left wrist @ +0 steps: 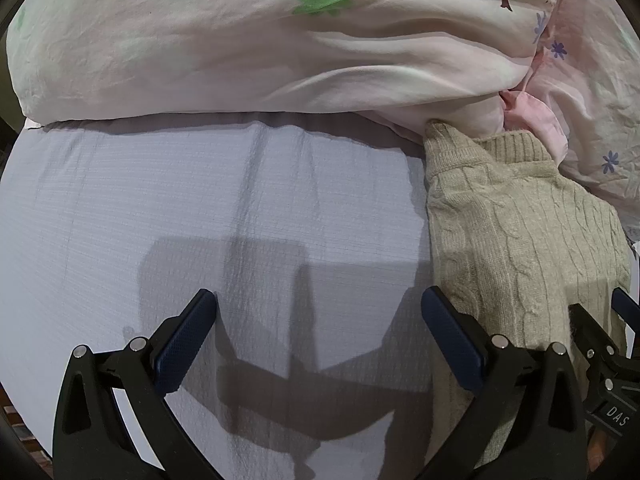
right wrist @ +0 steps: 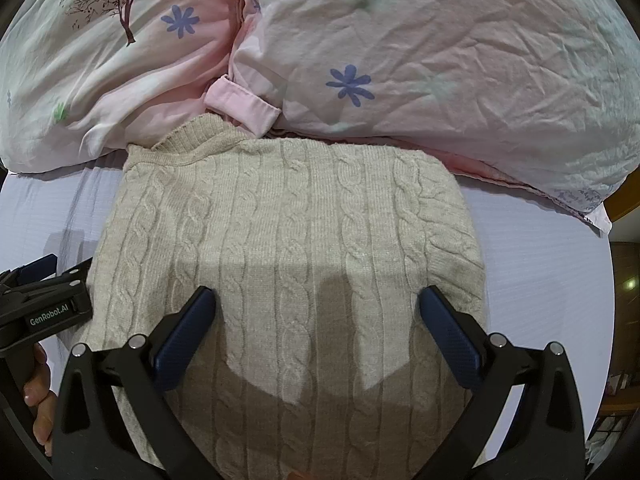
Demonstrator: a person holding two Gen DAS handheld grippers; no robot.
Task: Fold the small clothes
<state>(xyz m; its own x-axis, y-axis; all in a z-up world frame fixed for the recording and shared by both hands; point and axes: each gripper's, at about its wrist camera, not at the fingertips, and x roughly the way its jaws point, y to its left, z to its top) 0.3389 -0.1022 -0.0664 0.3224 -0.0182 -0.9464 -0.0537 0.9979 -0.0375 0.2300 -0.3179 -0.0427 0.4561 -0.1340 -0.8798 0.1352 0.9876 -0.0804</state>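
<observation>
Sweater: beige cable-knit sweater (right wrist: 288, 240) lying flat and folded on the bed sheet (left wrist: 200, 208), fills the middle of the right wrist frame, ribbed collar at its upper left
Duvet: pink floral duvet (right wrist: 440, 48) bunched across the top of both frames, collar tucked right against it
Left gripper (left wrist: 320, 332): fingers spread wide, nothing between them, over bare sheet just left of the sweater edge
Right gripper (right wrist: 316, 332): fingers spread too, over the sweater's lower half
Hand (right wrist: 40, 392): lower left of the right wrist frame, gripping the left tool's handle
</observation>
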